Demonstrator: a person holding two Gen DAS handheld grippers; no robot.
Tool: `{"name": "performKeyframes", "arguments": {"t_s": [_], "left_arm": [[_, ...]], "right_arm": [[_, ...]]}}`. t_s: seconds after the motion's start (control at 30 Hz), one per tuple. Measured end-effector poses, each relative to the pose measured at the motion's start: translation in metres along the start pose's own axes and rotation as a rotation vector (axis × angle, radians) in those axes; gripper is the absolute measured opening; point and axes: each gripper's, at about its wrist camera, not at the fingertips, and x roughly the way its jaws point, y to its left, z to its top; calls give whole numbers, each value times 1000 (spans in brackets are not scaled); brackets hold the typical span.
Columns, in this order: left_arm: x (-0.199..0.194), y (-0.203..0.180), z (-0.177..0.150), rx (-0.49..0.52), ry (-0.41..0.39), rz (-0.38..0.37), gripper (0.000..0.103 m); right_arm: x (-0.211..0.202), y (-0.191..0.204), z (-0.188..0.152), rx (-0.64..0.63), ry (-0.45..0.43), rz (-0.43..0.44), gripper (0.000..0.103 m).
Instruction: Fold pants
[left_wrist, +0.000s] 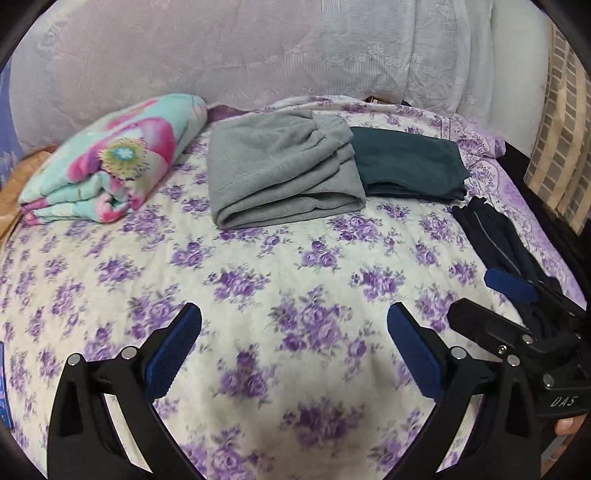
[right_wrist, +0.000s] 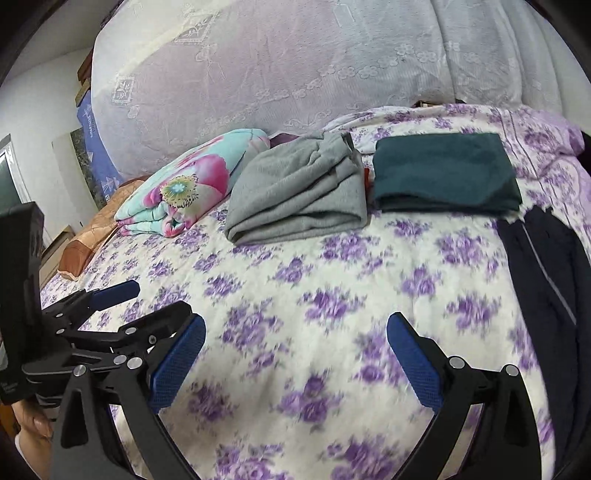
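Dark navy pants (left_wrist: 495, 243) with a thin grey stripe lie unfolded along the right side of the bed; they also show in the right wrist view (right_wrist: 546, 280). My left gripper (left_wrist: 295, 354) is open and empty above the flowered bedspread (left_wrist: 258, 280), left of the pants. My right gripper (right_wrist: 295, 354) is open and empty, with the pants just right of its right finger. The right gripper shows at the right edge of the left wrist view (left_wrist: 509, 291), and the left gripper shows at the left of the right wrist view (right_wrist: 114, 291). Neither touches the pants.
Folded grey pants (left_wrist: 280, 173) and folded dark green pants (left_wrist: 406, 162) lie side by side at the back of the bed. A folded flowered blanket (left_wrist: 110, 162) lies at the back left. A large pale lace-covered headboard (left_wrist: 258, 51) stands behind them.
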Motion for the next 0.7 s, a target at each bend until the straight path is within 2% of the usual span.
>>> {"name": "performKeyframes", "arguments": {"t_s": [0.3, 0.43, 0.53, 0.7], "left_arm": [[-3, 6, -26, -50, -12, 45, 98], [0, 7, -36, -39, -31, 82, 98], [2, 8, -40, -37, -38, 96, 98], [9, 13, -48, -53, -43, 91, 98]], "right_arm": [[-18, -6, -34, 40, -77, -53, 99], [-22, -4, -49, 18, -144, -106, 99], [-24, -2, -53, 8, -177, -115, 99], [-29, 5, -56, -40, -231, -139, 99]]}}
